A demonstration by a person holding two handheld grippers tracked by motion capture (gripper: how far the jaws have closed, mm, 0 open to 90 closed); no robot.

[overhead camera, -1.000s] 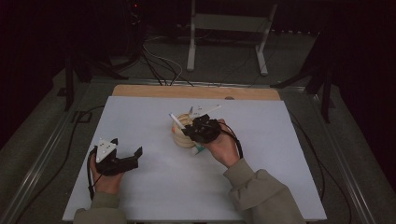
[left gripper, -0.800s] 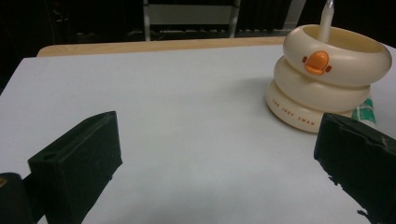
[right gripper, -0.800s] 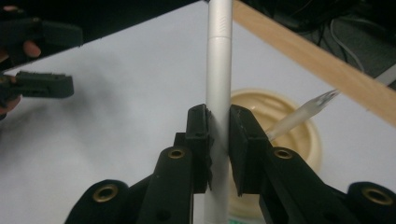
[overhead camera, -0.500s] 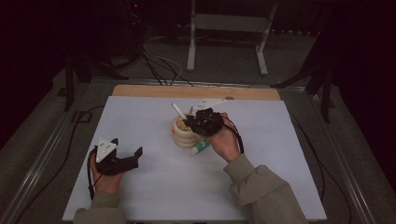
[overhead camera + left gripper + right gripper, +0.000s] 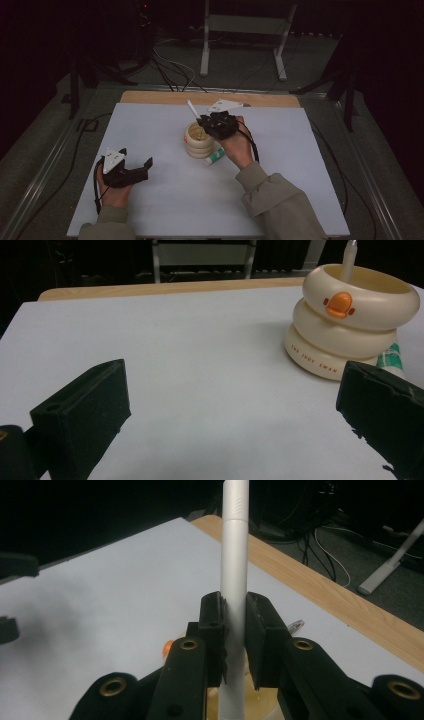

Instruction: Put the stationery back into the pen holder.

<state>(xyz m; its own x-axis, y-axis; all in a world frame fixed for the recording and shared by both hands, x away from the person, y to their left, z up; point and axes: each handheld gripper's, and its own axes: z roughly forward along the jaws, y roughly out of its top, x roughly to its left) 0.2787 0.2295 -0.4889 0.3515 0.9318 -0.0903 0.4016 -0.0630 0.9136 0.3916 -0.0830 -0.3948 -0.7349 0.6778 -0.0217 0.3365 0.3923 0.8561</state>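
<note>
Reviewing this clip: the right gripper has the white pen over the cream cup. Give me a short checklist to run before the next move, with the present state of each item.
1. Grip on the pen: the right gripper has its jaws shut on the white pen. Ok.
2. Pen over the opening: in the high view its lower end sits inside the rim of the cream cup. Ok.
3. Cup upright: it stands flat on the white table. Ok.
4. Pen tip at the cup's bottom: hidden by the cup wall. Cannot tell.
5. Left gripper out of the way: open, resting on the table apart from the cup. Ok.
6. Green and white tube beside the cup: it lies against the base, whether touching cannot tell.
</note>
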